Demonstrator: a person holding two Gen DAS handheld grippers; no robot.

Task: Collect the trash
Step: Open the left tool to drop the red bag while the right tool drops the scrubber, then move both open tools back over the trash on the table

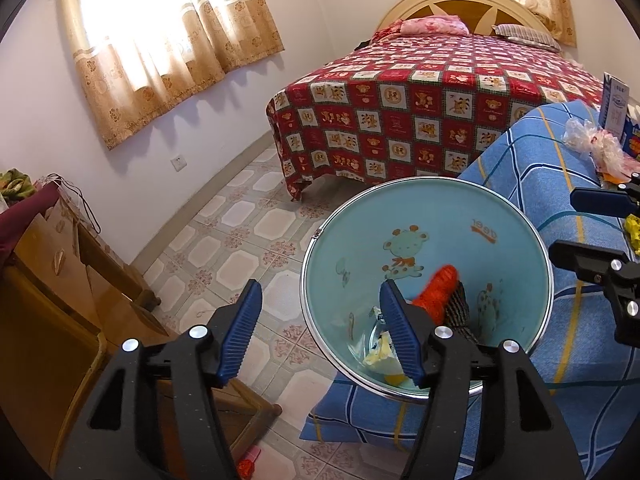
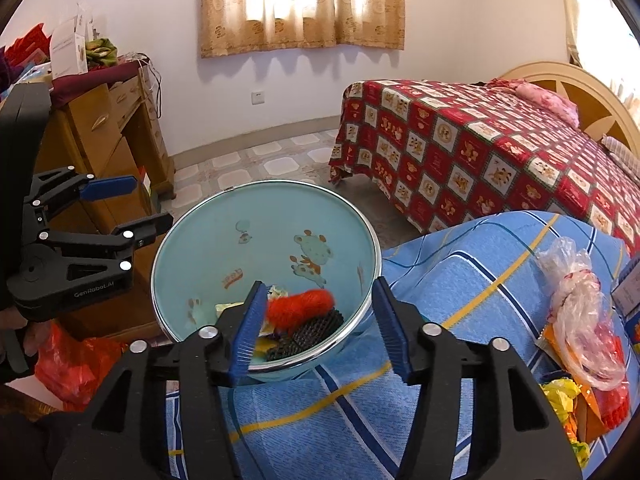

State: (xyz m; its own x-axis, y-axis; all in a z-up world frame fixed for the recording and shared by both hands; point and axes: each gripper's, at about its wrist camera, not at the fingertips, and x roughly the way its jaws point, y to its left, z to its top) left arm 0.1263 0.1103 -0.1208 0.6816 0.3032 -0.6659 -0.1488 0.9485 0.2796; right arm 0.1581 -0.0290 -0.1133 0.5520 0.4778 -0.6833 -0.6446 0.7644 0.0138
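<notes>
Jaws of the left gripper (image 1: 320, 328) stand apart with nothing between the blue pads, one finger over the tiled floor (image 1: 240, 248) and the other over the near rim of the trash bin (image 1: 424, 220). The right gripper (image 2: 318, 328) is likewise spread and empty, straddling the bin's near rim from the other side.

The bin is a light blue round pail with a metal rim and a cartoon deer printed inside. It leans against a blue plaid blanket (image 2: 460, 280) and its mouth faces the cameras. At its bottom lie a red fuzzy item (image 2: 300, 306), a black textured piece (image 2: 308, 336) just beside it, and some yellowish paper scraps (image 1: 384, 356).

On the blanket, well to the right of the bin, sits a crumpled clear plastic bag (image 2: 580, 320) with yellow and orange wrappers (image 2: 568, 400) near it.

Farther off, a bed (image 1: 420, 112) with a red checked cover stands against the wall, a wooden dresser (image 2: 112, 140) on the left, and curtained windows (image 2: 300, 4) behind.
</notes>
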